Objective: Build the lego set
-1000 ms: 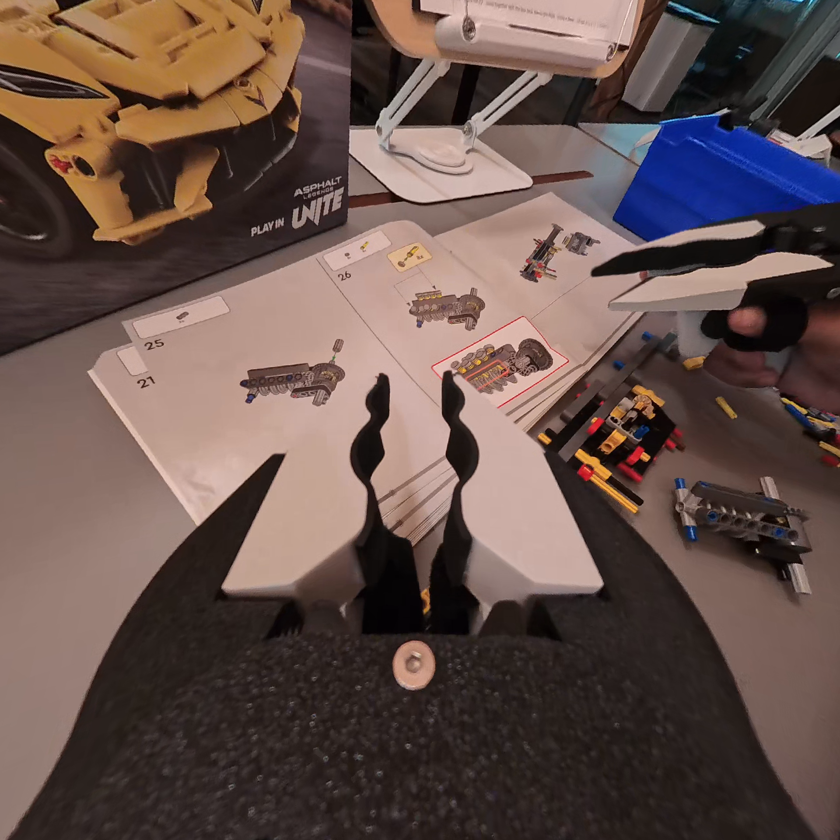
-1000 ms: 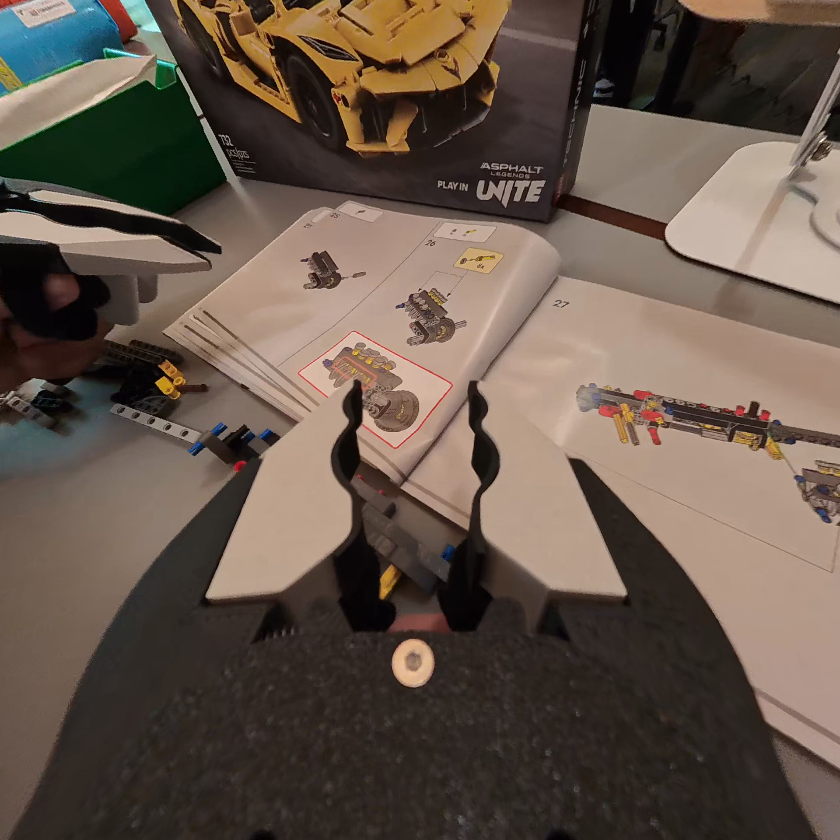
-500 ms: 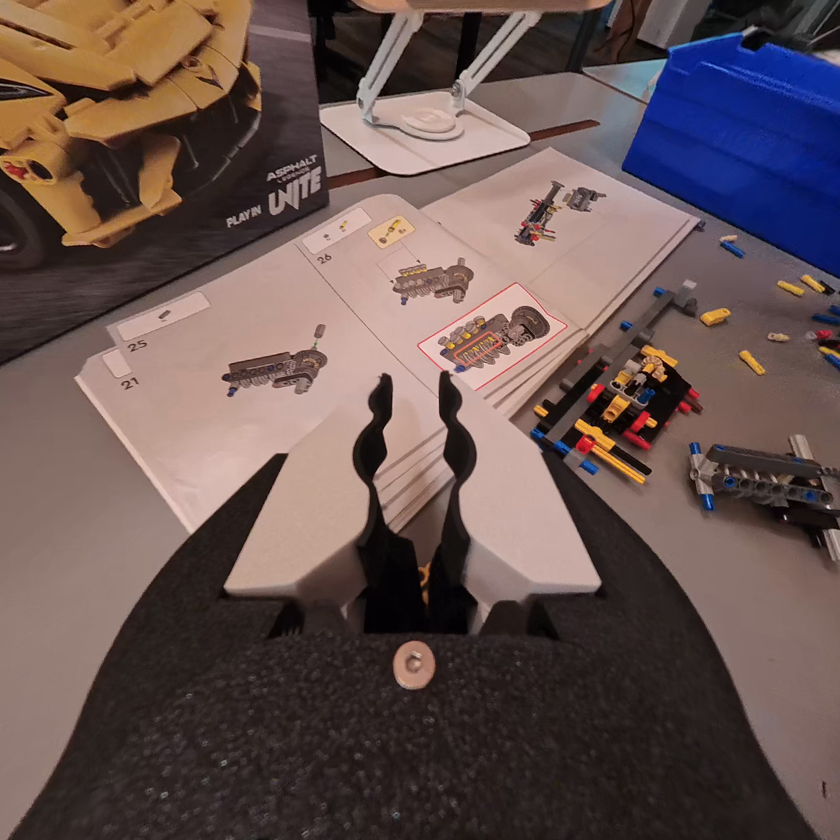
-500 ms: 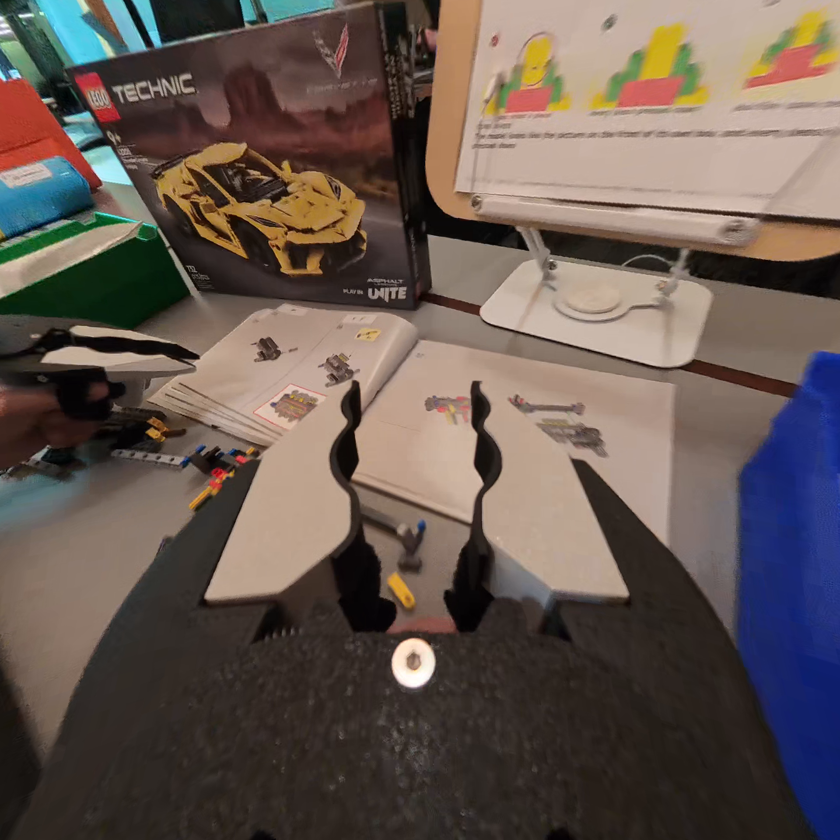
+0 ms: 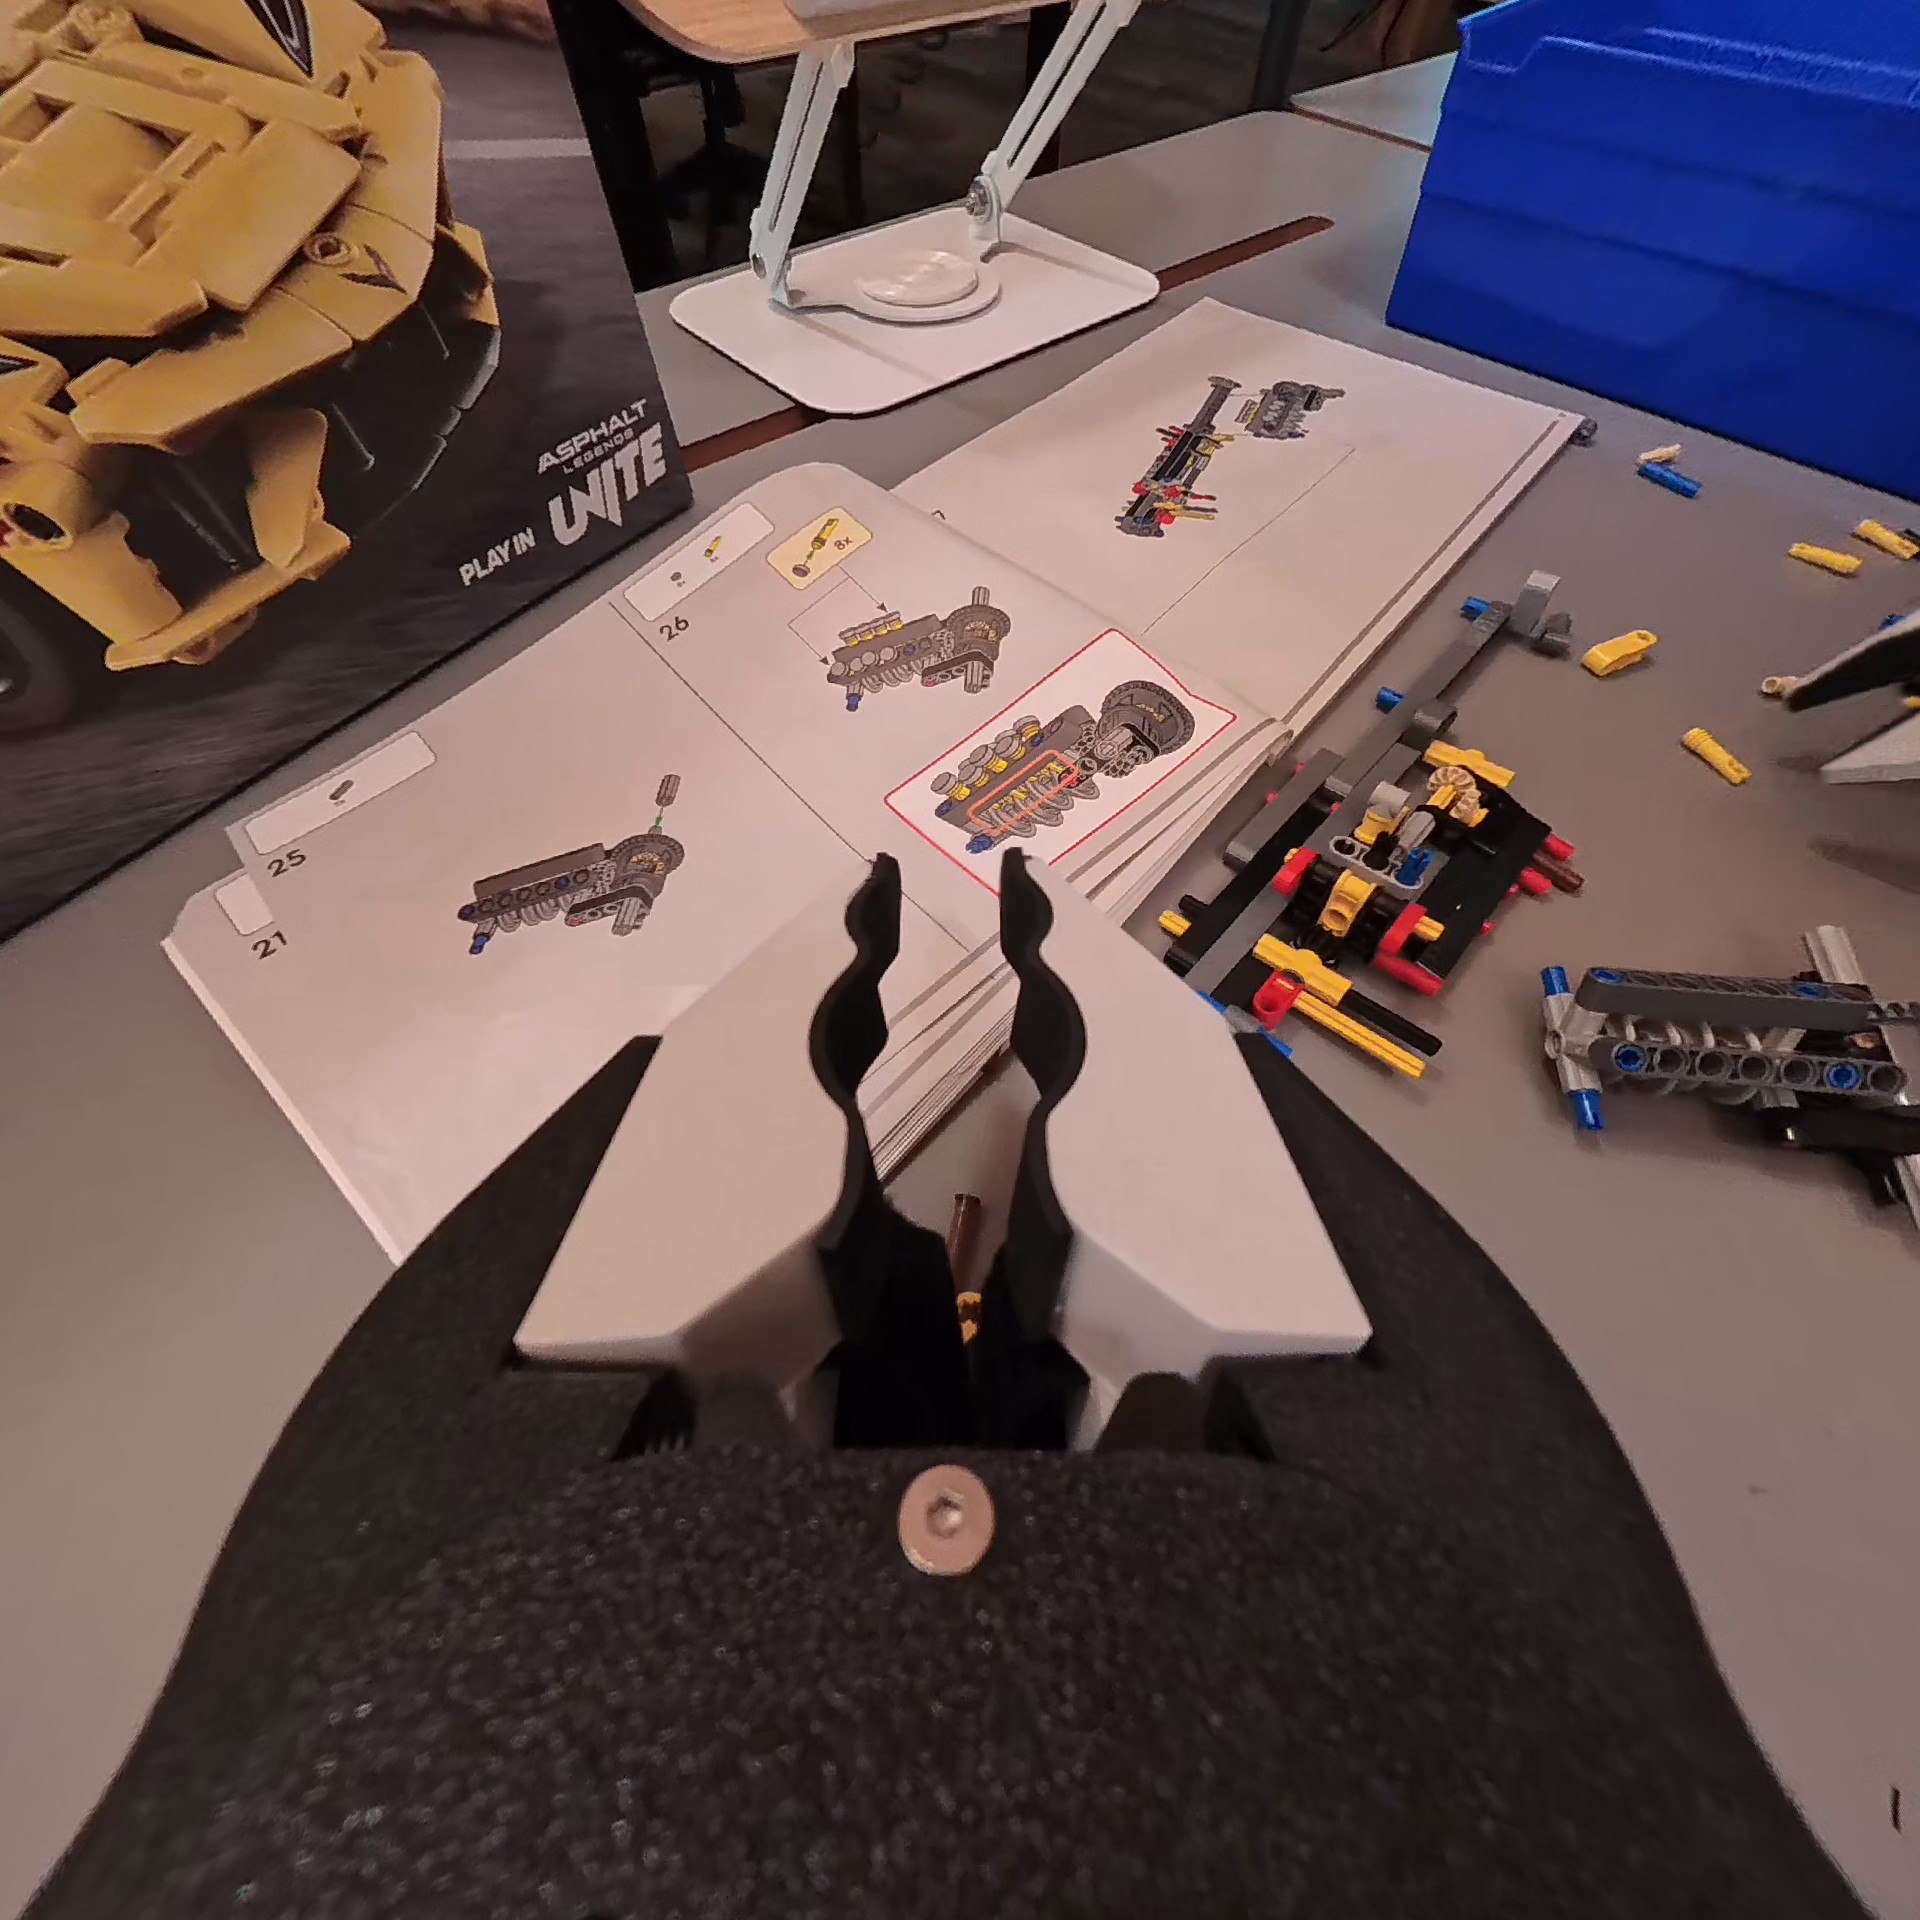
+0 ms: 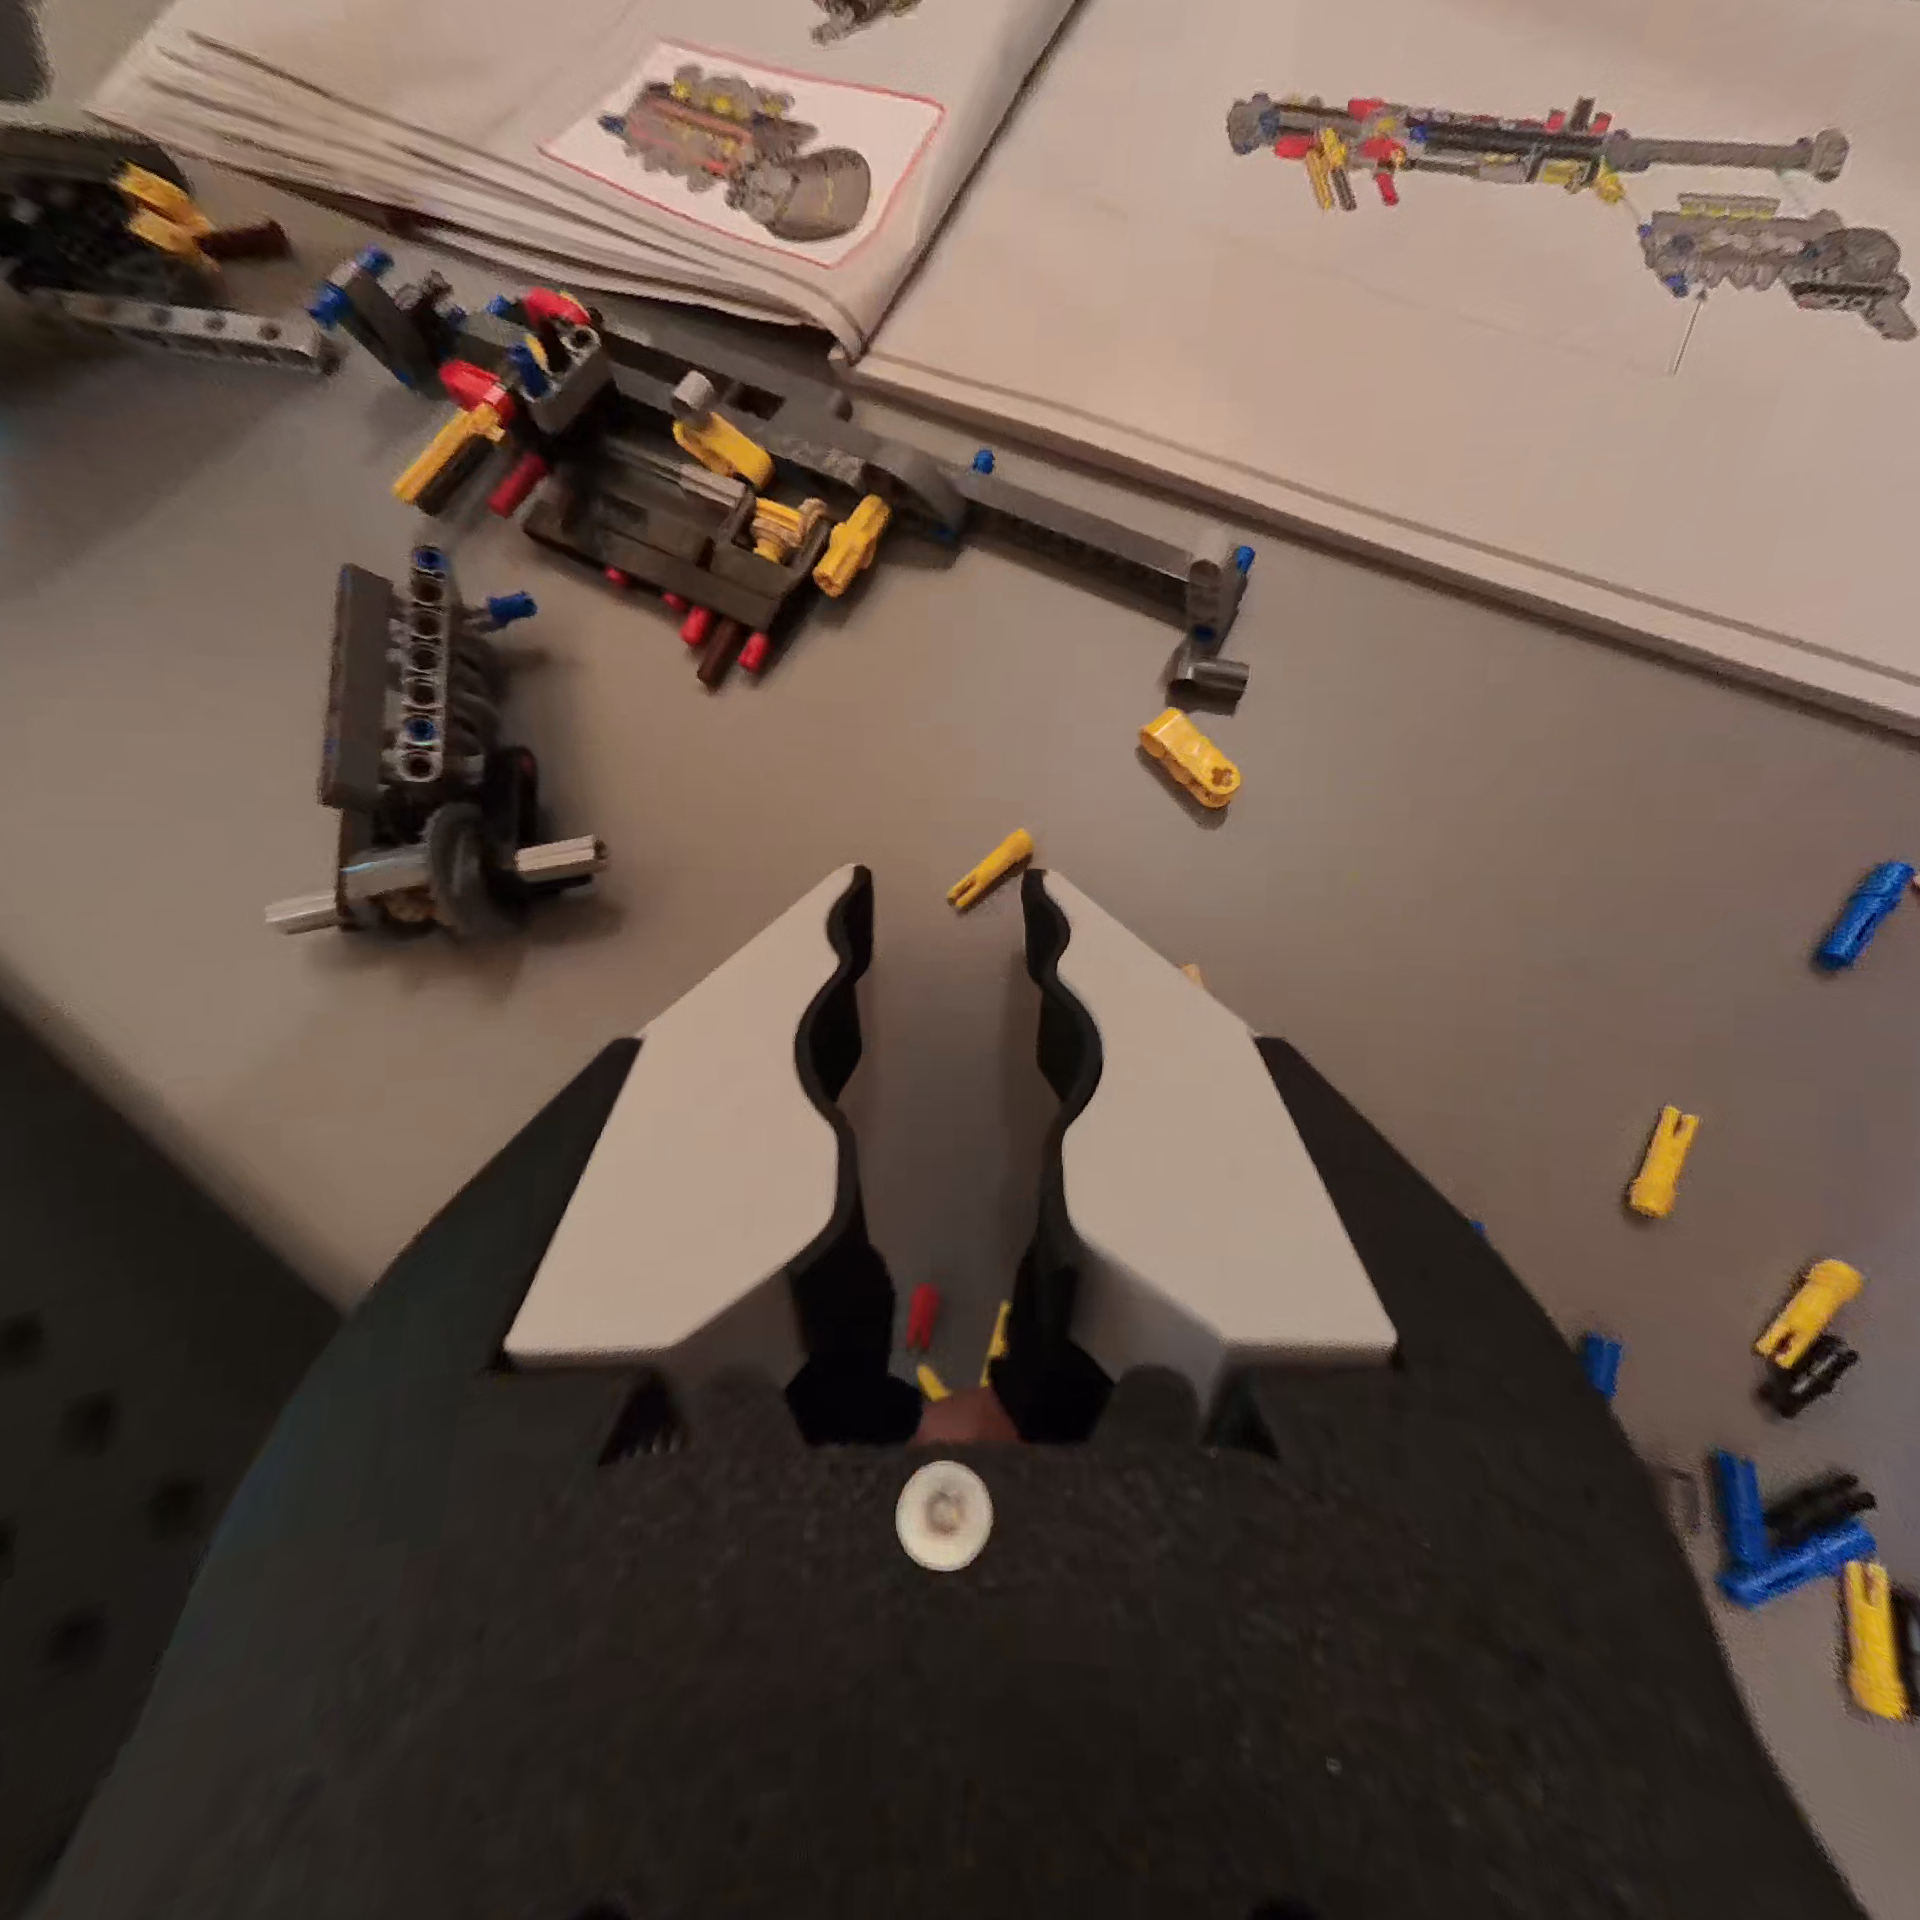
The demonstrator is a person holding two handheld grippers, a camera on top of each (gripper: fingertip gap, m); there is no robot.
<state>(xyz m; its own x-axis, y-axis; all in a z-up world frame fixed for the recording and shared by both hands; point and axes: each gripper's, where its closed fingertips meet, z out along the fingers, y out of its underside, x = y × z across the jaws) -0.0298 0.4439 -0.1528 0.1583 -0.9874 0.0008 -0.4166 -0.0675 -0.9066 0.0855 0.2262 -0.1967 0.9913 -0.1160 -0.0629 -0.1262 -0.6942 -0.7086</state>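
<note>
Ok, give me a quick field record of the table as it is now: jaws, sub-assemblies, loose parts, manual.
left gripper: jaws open, empty, over the instruction booklet
right gripper: jaws open, empty, above the grey table
nearest loose part: small yellow pin just beyond the right tips
chassis sub-assembly: on table beside booklet
engine block sub-assembly: apart from chassis
blue bin: far right

Table (image 5: 125, 1195): plain grey. Instruction booklet (image 5: 623, 831): pale grey pages, one red-outlined panel. Set box (image 5: 260, 416): dark, picturing a yellow car. Bin (image 5: 1662, 229): solid blue. Chassis assembly (image 5: 1371, 883): black and grey with yellow, red, blue pins. Loose pin (image 6: 989, 868): yellow.
</note>
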